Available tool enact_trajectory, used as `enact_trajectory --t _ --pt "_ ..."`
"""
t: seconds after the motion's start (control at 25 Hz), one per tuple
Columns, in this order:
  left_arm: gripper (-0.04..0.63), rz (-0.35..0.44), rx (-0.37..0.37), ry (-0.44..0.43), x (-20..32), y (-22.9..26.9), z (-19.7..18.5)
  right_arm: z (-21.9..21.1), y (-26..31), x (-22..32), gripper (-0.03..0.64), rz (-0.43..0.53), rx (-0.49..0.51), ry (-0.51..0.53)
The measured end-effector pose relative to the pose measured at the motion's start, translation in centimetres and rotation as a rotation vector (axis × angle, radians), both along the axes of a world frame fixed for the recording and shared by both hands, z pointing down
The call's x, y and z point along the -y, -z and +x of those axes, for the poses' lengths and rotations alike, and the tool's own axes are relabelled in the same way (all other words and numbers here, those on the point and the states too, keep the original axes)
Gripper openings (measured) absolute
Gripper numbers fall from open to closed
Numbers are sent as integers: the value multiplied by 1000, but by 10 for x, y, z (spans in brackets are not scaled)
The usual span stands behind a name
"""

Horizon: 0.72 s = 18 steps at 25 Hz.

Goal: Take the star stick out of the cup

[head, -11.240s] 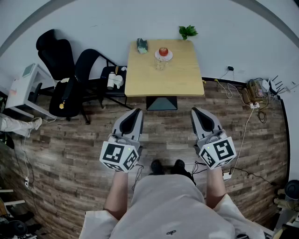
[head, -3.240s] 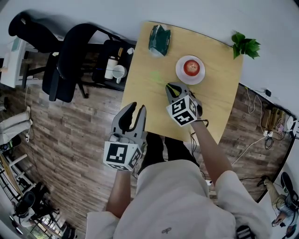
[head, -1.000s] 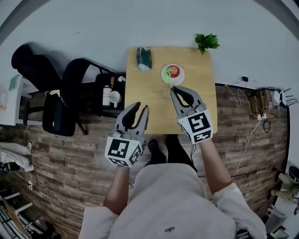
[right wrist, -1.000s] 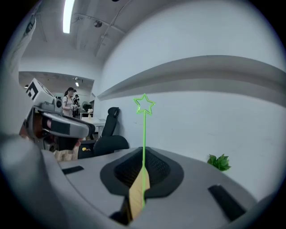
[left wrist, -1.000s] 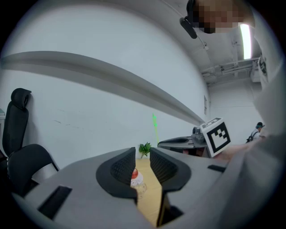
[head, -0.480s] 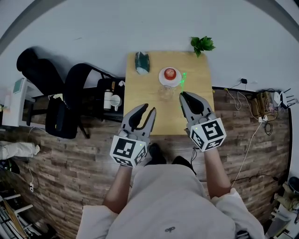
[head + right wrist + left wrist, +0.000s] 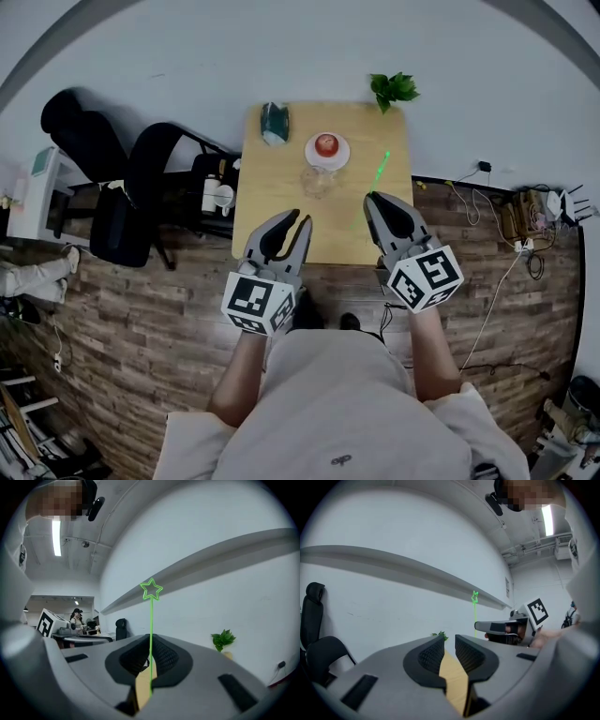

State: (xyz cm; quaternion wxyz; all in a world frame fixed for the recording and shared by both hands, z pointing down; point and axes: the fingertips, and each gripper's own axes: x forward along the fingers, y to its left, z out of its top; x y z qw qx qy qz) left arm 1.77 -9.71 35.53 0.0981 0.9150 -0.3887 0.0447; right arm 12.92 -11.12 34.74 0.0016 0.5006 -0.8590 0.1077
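The taking-out looks done. The star stick (image 7: 382, 165) is clear of the glass cup (image 7: 317, 181) and stands upright, clamped in the right hand-held gripper (image 7: 372, 198) over the near right part of the bench (image 7: 272, 202). The glass cup stands to its left. The left hand-held gripper (image 7: 300, 218) hovers empty, jaws slightly apart. At most, setting the stick down remains.

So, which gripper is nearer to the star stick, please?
Right. The right gripper clamps the star stick in its jaws; the left gripper sits off to its left, empty.
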Motion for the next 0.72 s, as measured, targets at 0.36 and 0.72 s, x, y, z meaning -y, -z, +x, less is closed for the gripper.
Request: enact_trajectory --t 0.36,0.72 --pt "41 -3 5 33 -49 1 27 29 2 -49 14 -3 80 36" --pt "21 -6 8 47 -93 1 32 35 1 -92 14 3 120 65"
